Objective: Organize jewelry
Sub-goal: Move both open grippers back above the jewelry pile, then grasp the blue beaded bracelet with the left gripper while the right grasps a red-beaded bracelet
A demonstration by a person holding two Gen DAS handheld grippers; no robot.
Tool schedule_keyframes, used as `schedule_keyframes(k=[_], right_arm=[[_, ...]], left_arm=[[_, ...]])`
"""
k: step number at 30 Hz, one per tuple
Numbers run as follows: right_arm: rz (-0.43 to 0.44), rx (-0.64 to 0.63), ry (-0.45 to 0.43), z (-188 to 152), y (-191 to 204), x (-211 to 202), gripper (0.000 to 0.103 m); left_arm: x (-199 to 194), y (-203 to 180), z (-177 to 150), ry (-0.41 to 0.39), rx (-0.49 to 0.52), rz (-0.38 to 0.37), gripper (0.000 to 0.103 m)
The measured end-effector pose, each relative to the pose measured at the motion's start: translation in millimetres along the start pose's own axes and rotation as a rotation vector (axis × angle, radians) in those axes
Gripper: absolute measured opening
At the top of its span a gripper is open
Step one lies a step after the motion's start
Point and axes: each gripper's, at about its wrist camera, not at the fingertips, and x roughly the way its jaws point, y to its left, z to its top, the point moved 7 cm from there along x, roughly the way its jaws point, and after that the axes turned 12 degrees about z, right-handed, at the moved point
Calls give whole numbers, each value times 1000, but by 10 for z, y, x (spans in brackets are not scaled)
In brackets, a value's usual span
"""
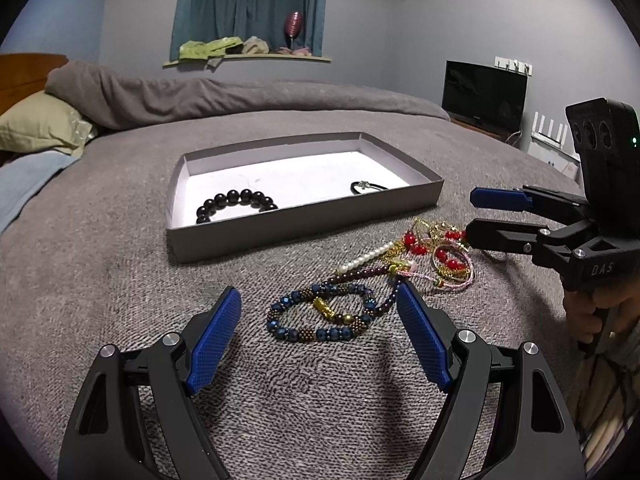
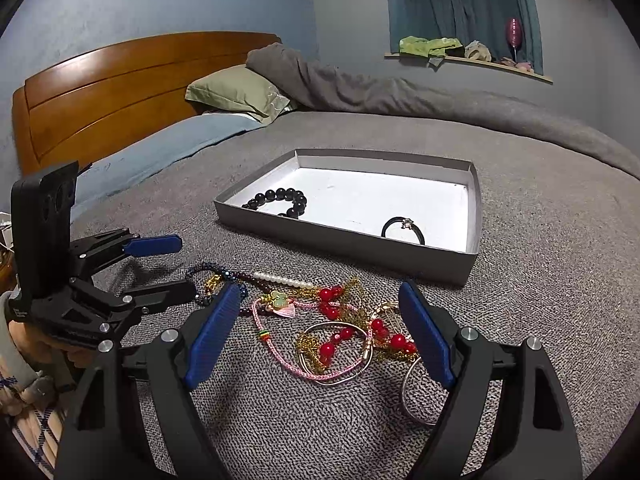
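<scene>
A grey shallow box (image 1: pixel 304 222) (image 2: pixel 344 240) lies on the bed and holds a black bead bracelet (image 1: pixel 236 204) (image 2: pixel 280 200) and a black hair tie (image 1: pixel 368 187) (image 2: pixel 402 229). In front of it lies a tangle of jewelry: a blue bead bracelet (image 1: pixel 320 314), a pearl strand (image 1: pixel 366 258) (image 2: pixel 284 279), red beads with gold chain (image 1: pixel 436 246) (image 2: pixel 360 332) and a pink cord (image 2: pixel 288 356). My left gripper (image 1: pixel 320 312) (image 2: pixel 176 268) is open around the blue bracelet. My right gripper (image 2: pixel 320 308) (image 1: pixel 472 216) is open over the red beads.
The grey blanket (image 1: pixel 120 280) covers the bed. A green pillow (image 2: pixel 240 92) and wooden headboard (image 2: pixel 120 88) are at the far end. A dark monitor (image 1: pixel 484 94) stands beyond the bed. A silver bangle (image 2: pixel 416 396) lies by my right finger.
</scene>
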Motion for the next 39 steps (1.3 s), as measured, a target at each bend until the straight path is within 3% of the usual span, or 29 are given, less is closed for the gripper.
schedule_keyframes(k=[7, 11, 15, 19, 22, 27, 30, 32, 33, 34, 39], right_arm=[[15, 3, -1, 13, 25, -3, 80], [38, -38, 20, -28, 117, 18, 68], [45, -74, 54, -99, 177, 60, 63], [63, -89, 61, -128, 225, 61, 62], [87, -102, 76, -159, 294, 99, 55], [84, -136, 151, -268, 379, 286, 40], [71, -151, 196, -327, 396, 394, 33], [60, -151, 222, -349, 393, 470, 25], [58, -151, 228, -355, 391, 487, 18], [60, -150, 229, -354, 392, 493, 6], [61, -138, 157, -222, 369, 374, 5]], left_arm=[[-7, -47, -27, 0, 19, -9, 80], [13, -104, -54, 12, 45, -21, 80], [63, -105, -70, 32, 47, -9, 79], [175, 14, -91, 85, -9, 17, 75], [259, 112, -104, 124, -78, -2, 73], [360, 188, -114, 170, -147, -44, 57], [378, 157, -134, 180, -138, -66, 40], [346, 108, -132, 169, -115, -77, 21], [311, 75, -120, 153, -95, -76, 16], [287, 63, -110, 140, -86, -71, 15], [102, 95, 24, 49, -96, -71, 15]])
